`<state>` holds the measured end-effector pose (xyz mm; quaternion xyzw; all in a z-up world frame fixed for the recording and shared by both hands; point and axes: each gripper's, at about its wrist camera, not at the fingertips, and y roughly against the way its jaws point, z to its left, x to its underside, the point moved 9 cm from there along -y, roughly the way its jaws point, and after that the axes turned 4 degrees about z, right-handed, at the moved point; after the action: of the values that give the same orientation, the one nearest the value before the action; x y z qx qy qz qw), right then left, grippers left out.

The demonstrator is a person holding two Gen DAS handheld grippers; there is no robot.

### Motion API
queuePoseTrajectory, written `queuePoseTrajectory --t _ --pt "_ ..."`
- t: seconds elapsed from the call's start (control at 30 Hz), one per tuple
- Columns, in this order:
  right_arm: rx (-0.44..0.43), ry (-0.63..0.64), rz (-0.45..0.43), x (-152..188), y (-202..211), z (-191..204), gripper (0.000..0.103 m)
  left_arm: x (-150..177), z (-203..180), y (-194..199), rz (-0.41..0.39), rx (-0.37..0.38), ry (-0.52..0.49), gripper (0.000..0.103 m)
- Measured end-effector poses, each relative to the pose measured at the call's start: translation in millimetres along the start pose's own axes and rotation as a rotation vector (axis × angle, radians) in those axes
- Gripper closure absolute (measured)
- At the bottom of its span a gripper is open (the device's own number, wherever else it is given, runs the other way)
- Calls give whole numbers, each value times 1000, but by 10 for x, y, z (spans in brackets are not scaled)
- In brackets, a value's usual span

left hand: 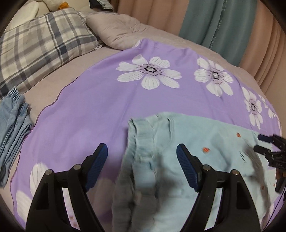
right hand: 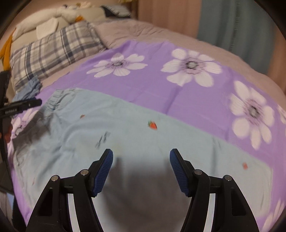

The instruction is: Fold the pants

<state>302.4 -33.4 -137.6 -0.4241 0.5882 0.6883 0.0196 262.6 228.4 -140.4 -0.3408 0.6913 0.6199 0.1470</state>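
Note:
Light blue pants with small red prints lie flat on a purple flowered sheet. Their gathered waistband is folded and bunched at the left end. My left gripper hovers open above that waistband, with nothing pinched between its blue pads. The right wrist view shows the pants stretching across the sheet, and my right gripper hangs open over the leg part, casting a dark shadow below. Each gripper shows at the edge of the other's view: the right gripper and the left gripper.
A stack of folded blue garments lies at the sheet's left edge. A plaid pillow and a beige duvet lie at the head of the bed. Teal and pink curtains hang behind it. Stuffed toys sit beyond the pillow.

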Motion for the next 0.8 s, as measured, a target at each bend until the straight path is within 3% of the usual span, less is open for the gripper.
queuePoseTrajectory --t 0.1,0.23,0.33,0.47,0.53,0.57,0.6,0.63,0.7,0.8 --pt "6 61 28 -219 -226 -25 38 -83 44 -114 13 7 -5 20" --pt "-73 130 63 -451 -478 27 38 -100 93 -253 55 66 13 20" --pt "-95 198 89 -558 -655 114 38 -113 147 -315 65 57 7 21" --pt "-103 243 220 -504 -1030 147 38 -69 82 -360 81 98 -43 22" --pt "-85 225 265 -431 -1195 96 36 -19 21 -416 109 109 -88 29" --pt "-99 206 250 -447 -1189 95 36 7 -1 -454 124 96 -114 48" --pt "-113 190 236 -453 -1169 98 40 24 -13 -497 135 83 -134 68" --pt "-118 184 234 -440 -1159 104 45 42 -32 -522 142 86 -145 72" --pt "-145 206 211 -404 -1091 176 87 28 -74 -501 122 79 -165 76" --pt "-90 286 180 -352 -992 296 93 -50 -56 -463 86 101 -140 76"
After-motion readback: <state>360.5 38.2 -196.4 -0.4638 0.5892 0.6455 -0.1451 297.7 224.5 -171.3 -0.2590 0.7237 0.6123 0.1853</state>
